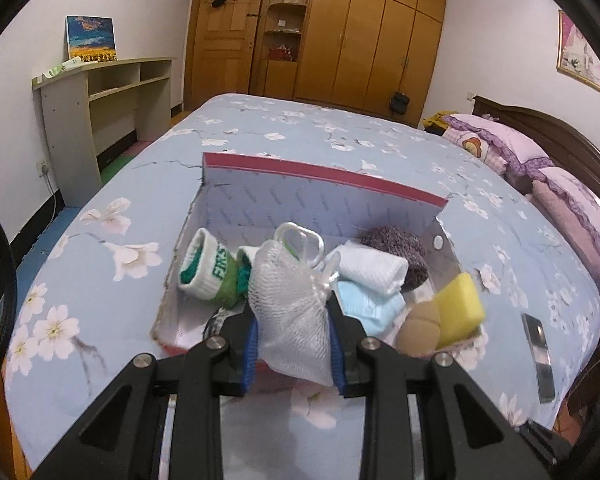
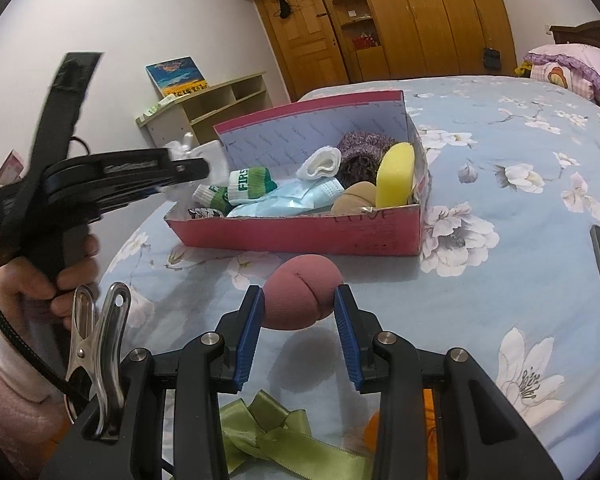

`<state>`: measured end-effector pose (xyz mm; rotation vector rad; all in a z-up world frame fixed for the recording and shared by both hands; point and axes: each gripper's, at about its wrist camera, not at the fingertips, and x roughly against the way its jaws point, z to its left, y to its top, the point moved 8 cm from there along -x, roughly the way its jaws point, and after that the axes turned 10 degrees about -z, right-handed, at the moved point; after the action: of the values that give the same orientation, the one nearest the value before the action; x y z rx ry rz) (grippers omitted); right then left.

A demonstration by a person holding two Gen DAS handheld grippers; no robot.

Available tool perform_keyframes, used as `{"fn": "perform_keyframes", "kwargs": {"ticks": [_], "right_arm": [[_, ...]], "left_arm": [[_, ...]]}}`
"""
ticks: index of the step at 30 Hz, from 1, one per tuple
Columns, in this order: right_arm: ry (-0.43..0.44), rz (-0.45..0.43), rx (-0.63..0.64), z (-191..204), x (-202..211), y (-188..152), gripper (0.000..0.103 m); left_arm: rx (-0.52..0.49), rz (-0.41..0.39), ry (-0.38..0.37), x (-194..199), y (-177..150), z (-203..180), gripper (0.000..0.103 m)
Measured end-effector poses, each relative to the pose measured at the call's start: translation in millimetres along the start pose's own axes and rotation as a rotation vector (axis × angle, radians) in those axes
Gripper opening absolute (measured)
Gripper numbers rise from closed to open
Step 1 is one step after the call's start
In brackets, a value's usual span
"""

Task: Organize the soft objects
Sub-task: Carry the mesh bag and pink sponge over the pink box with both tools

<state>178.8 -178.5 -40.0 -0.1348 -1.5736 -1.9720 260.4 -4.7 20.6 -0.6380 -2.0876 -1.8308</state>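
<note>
My left gripper has its blue pads clamped on a white mesh pouch, which I hold above the near end of the red shoebox on the flowered blue bedspread; the pouch's white ribbon loop stands up above the pads. From the right wrist view I see that same gripper from the side, reaching in from the left over the box's near-left corner, with a hand and a pink sleeve behind it. Inside the box lie a green-and-white rolled sock pair, a rolled white sock, a pale blue pack, a purple knitted piece, a tan puff and a yellow sponge standing on edge at the right end. My right gripper sits low over the bedspread in front of the box, and a dusty pink puff lies between its pads; both pads touch its sides, so I read it as gripped. That puff rests outside the box, near its front wall. A metal clip shows at the left of my right gripper, and a green ribbon lies beneath it. A dark phone lies on the bedspread to the right of the box.
</note>
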Motion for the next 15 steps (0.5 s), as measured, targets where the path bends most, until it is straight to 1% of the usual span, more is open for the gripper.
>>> {"fn": "perform_keyframes", "kwargs": {"ticks": [3,7,10,15], "right_arm": [[-0.002,-0.005,0.008,1,1,4,0.037],[0.011,-0.01,0.01,2,0,20,0.037],[0.012,-0.016,0.041,5,-1,34,0.037],[0.038,-0.003,0.06,8,-11,54,0.037]], "left_arm": [[-0.003,0.013,-0.005,-9,0,-2,0.03],[-0.002,0.013,-0.011,-14,2,-2,0.03],[-0.001,0.012,-0.012,-16,2,-2,0.03],[0.012,0.022,-0.024,-24,2,-1,0.03]]}}
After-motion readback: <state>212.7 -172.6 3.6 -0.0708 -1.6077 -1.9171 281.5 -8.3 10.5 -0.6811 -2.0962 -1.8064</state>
